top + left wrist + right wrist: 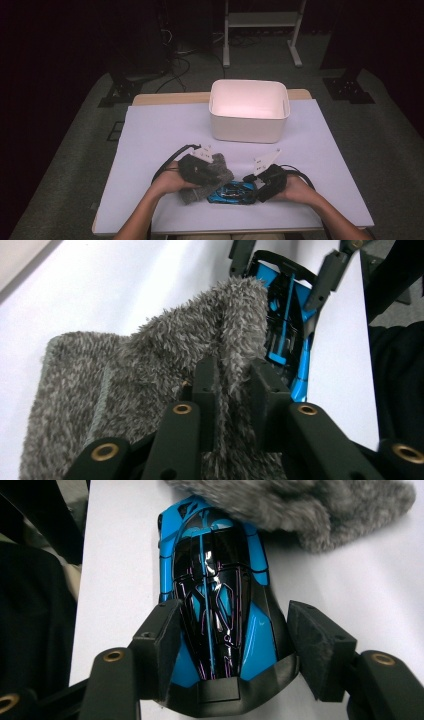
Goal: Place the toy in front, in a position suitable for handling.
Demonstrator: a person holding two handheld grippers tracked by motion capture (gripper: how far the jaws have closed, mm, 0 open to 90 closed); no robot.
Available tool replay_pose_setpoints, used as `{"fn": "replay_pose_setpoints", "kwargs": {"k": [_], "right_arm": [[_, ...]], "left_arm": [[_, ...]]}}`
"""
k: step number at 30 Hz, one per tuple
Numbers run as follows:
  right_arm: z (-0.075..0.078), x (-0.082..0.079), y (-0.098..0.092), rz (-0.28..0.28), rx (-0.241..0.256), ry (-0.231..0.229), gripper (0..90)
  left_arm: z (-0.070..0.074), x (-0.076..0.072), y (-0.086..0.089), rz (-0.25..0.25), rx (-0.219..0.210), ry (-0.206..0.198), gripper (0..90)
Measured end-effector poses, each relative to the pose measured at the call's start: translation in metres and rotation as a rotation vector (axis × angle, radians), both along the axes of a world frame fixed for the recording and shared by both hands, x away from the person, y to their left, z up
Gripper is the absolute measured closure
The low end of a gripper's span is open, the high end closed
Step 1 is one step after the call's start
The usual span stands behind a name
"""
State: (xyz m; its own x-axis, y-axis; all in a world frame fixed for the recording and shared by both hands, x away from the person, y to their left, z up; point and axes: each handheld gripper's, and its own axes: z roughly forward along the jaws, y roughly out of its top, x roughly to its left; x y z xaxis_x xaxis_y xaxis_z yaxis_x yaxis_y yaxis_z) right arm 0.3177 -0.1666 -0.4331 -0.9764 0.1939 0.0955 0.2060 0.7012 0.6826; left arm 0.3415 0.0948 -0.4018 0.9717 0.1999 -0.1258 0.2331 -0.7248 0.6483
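Observation:
A grey fluffy cloth [150, 365] lies on the lavender mat, and its right end rests against a blue and black toy car [215, 580]. My left gripper [237, 390] is shut on a raised fold of the cloth. My right gripper [240, 650] is open with its jaws on either side of the car's rear; the left jaw is against the car and the right jaw stands a little apart. In the high view the cloth [195, 192], the car [232, 192], the left gripper [217, 175] and the right gripper [254, 186] are near the table's front edge.
A white empty bin [248, 125] stands at the back middle of the mat [160, 135]. The mat's front edge is just behind the car. The person's forearms come in from the bottom. Dark floor, cables and a stand's legs lie beyond the table.

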Motion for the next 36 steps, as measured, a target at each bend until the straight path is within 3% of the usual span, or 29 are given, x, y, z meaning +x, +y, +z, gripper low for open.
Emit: {"fn": "replay_pose_setpoints", "kwargs": {"k": [5, 7, 12, 17, 21, 25, 28, 32, 36], "right_arm": [[0.004, -0.017, 0.002, 0.021, -0.009, -0.133, 39.7], [0.004, -0.023, 0.002, 0.024, -0.008, -0.178, 40.0], [0.004, -0.031, -0.001, 0.019, 0.004, -0.227, 40.6], [0.005, -0.034, -0.001, 0.023, -0.005, -0.251, 40.5], [0.007, -0.028, -0.002, -0.002, 0.001, -0.18, 28.7], [0.005, -0.023, -0.004, -0.002, 0.002, -0.1, 27.3], [0.002, -0.022, 0.001, 0.027, 0.008, -0.047, 30.8], [-0.004, -0.027, 0.009, 0.077, -0.007, -0.006, 43.7], [-0.004, -0.03, 0.011, 0.106, 0.005, -0.006, 49.2]], "left_arm": [[-0.001, 0.008, -0.005, 0.014, -0.011, 0.061, 65.6], [-0.002, 0.009, -0.009, 0.007, 0.008, 0.075, 62.7], [-0.003, 0.008, -0.012, -0.005, 0.015, 0.111, 69.9], [0.0, 0.002, -0.01, -0.014, 0.008, 0.088, 73.3], [0.004, -0.006, -0.005, -0.025, -0.022, 0.064, 74.6], [0.009, -0.017, -0.001, -0.05, -0.047, 0.049, 75.3], [0.012, -0.024, 0.002, -0.072, -0.064, 0.047, 75.9], [0.014, -0.032, 0.004, -0.098, -0.083, 0.048, 76.6], [0.015, -0.036, 0.006, -0.108, -0.094, 0.042, 78.2]]}}
